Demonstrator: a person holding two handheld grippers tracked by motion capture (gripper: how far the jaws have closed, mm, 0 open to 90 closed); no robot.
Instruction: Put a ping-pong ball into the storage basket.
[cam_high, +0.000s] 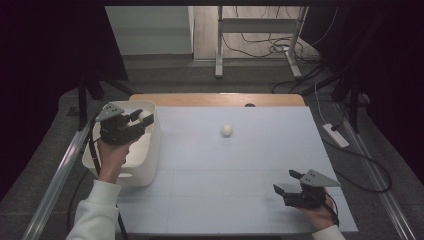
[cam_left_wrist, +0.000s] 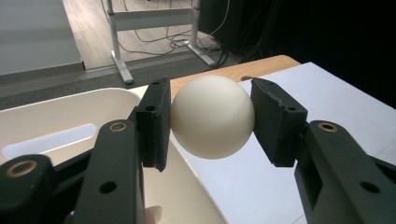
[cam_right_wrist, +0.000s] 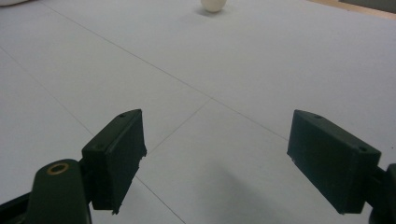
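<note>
1. My left gripper (cam_left_wrist: 212, 119) pinches one cream-white ball (cam_left_wrist: 212, 116) between its two black pads, one pad pressed on each side of it

2. In the high view that left gripper (cam_high: 142, 119) hangs over the far part of the one white bin (cam_high: 150, 165), with the held ball (cam_high: 145, 115) at its tip, above the bin's far right corner

3. The bin sits at the left edge of the table (cam_high: 215, 170), near the far left corner; its wall has one slot-shaped handle cut-out, seen in the left gripper view

4. My right gripper (cam_high: 286, 183) is spread wide with nothing between its two jaws; it sits low by the near right corner of the table, pointing toward the left and far side

5. In the right gripper view the two pads of the right gripper (cam_right_wrist: 215, 163) stand well apart above the bare white sheet, which is crossed by thin seam lines

6. A second ball (cam_high: 227, 130) lies alone on the sheet, toward the far edge and about midway between the left and right edges, well apart from both grippers; the right gripper view shows it (cam_right_wrist: 213, 4) at the top

7. Count: two balls, one held and one loose; one bin; two grippers

8. A strip of bare wood runs along the table's far edge beyond the sheet
</note>
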